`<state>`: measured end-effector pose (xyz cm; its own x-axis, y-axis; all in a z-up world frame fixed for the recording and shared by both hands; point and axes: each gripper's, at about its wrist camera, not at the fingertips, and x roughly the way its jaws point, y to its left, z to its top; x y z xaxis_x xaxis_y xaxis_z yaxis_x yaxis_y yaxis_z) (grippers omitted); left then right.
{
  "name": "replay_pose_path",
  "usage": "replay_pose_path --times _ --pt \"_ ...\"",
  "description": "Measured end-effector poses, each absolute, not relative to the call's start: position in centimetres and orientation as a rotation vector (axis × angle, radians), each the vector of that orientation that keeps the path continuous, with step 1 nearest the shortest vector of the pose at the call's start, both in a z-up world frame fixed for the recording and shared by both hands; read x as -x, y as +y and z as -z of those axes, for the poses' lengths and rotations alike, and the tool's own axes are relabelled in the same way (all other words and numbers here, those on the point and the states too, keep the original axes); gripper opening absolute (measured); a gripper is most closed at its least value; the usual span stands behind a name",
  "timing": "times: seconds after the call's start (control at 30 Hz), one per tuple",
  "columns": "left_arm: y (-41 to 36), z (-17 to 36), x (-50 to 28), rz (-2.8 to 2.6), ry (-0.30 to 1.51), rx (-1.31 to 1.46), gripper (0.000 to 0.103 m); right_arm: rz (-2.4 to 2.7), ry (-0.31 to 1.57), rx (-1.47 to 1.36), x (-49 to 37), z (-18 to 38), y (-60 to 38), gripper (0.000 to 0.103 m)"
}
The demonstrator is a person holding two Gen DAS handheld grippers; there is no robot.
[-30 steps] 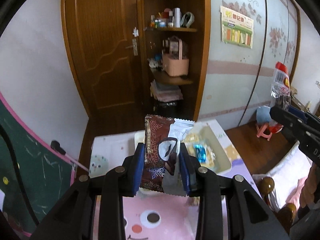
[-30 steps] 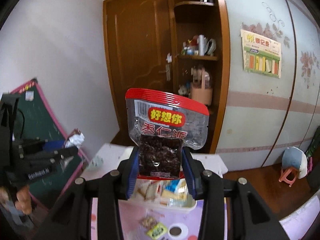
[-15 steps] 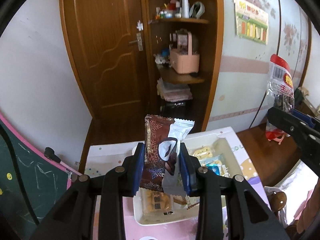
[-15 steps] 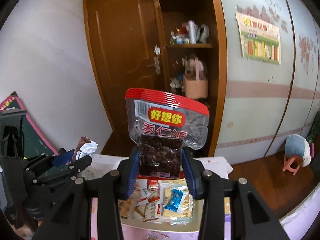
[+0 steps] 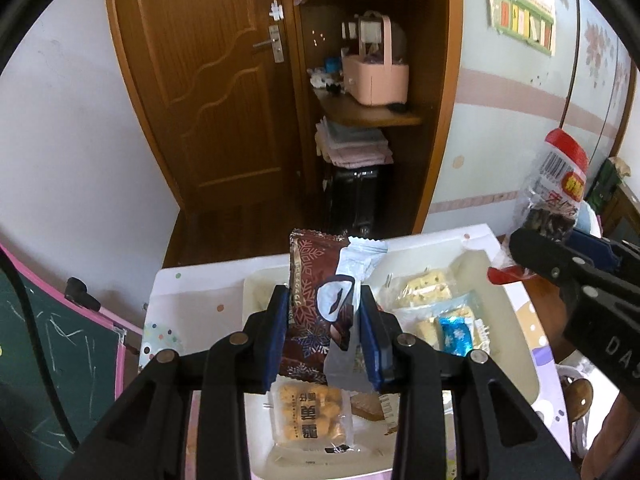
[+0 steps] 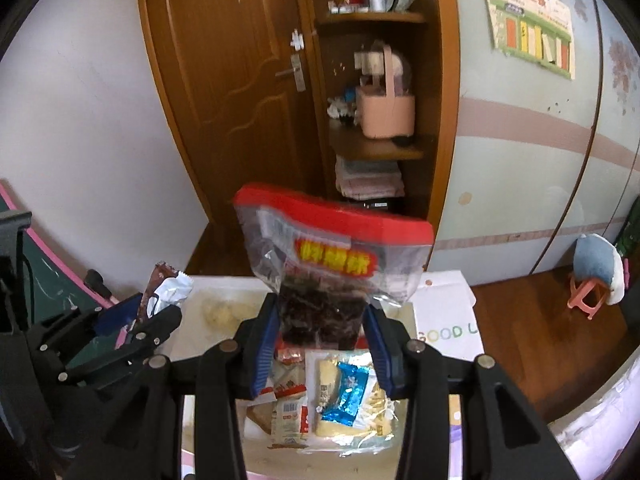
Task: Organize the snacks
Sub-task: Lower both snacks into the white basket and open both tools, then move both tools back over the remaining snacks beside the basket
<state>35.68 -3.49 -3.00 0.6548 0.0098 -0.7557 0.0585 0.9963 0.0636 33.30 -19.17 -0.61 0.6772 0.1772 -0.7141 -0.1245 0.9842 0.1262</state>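
Note:
My left gripper [image 5: 324, 320] is shut on a brown snowflake-print snack packet [image 5: 310, 280] with a silver wrapper beside it, held upright above the cream tray [image 5: 516, 328]. My right gripper [image 6: 322, 320] is shut on a clear bag of dark dried fruit with a red top [image 6: 332, 248], also above the tray [image 6: 224, 336]. The bag shows in the left wrist view [image 5: 560, 184] at the right. The tray holds several wrapped snacks, among them a blue foil packet [image 5: 452, 334] and an orange biscuit pack [image 5: 310, 412].
The tray sits on a small white dotted table [image 5: 192, 292]. A green chalkboard with pink frame [image 5: 48, 344] leans at the left. A wooden door [image 5: 208, 80] and shelf unit with a pink basket [image 5: 374, 76] stand behind. A small stool [image 6: 592, 280] is on the floor at right.
Both grippers have moved forward and tilted down over the tray, which now fills more of each view. The red-topped bag has tilted forward. Both grips are unchanged.

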Motion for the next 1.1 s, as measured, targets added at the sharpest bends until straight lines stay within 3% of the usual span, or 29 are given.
replay_pose_path --times 0.07,0.1,0.13,0.23,0.67,1.1 --pt "-3.5 3.5 -35.8 0.028 0.863 -0.086 0.039 -0.177 0.836 -0.057 -33.6 1.5 -18.7 0.043" --pt "-3.5 3.6 -35.8 0.036 0.861 -0.082 0.054 -0.182 0.847 -0.051 -33.8 1.8 -18.6 0.043" --pt "-3.6 3.7 -35.9 0.035 0.855 -0.081 0.078 -0.186 0.858 -0.044 -33.9 2.1 -18.5 0.043" --pt "-3.8 3.7 -35.4 0.006 0.818 -0.119 0.089 -0.181 0.873 -0.035 -34.1 2.8 -18.6 0.05" --pt "-3.8 2.6 -32.9 0.024 0.82 -0.147 0.09 -0.153 0.849 -0.016 -32.4 1.5 -19.7 0.053" --pt "-2.8 -2.5 -25.7 0.03 0.764 -0.144 0.09 -0.135 0.806 -0.017 -26.4 -2.1 -20.9 0.053"
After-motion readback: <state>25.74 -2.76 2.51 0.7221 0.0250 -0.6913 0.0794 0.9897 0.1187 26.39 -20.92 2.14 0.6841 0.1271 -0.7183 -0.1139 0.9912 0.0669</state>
